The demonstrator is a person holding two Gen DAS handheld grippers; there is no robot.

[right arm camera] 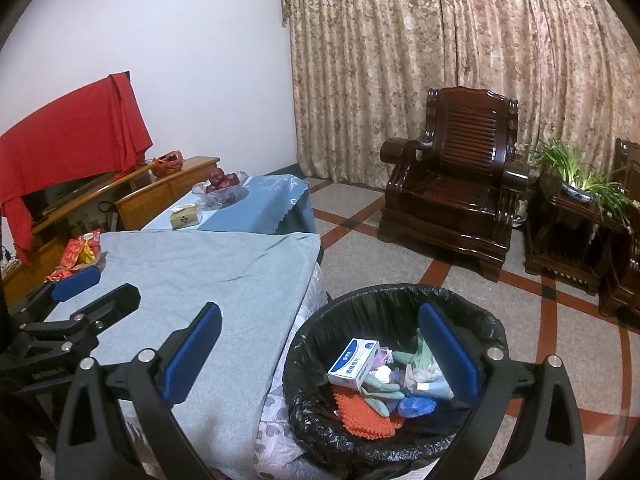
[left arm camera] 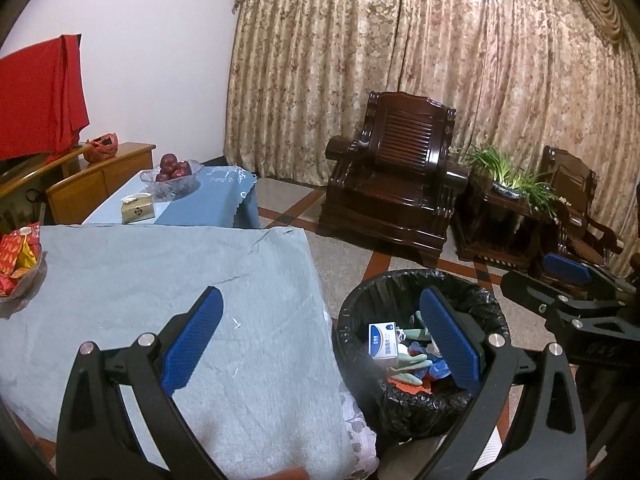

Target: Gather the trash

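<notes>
A bin with a black liner [left arm camera: 360,312] [right arm camera: 316,332] stands on the floor right of the table. It holds a white and blue box [left arm camera: 383,339] [right arm camera: 354,362], green gloves [right arm camera: 380,392], an orange spiky mat [right arm camera: 360,410] and blue scraps. My left gripper [left arm camera: 324,340] is open and empty, one finger over the table's grey cloth [left arm camera: 160,272], the other over the bin. My right gripper [right arm camera: 320,354] is open and empty, straddling the table edge and the bin. Each gripper shows in the other's view: the right [left arm camera: 568,280], the left [right arm camera: 80,284].
Red snack packets in a bowl [left arm camera: 18,264] [right arm camera: 78,254] sit at the table's left edge. Behind are a low table with a tissue box [left arm camera: 138,208] and a glass fruit bowl [left arm camera: 172,176]. A dark wooden armchair [left arm camera: 400,184], a potted plant [left arm camera: 508,176] and curtains stand beyond.
</notes>
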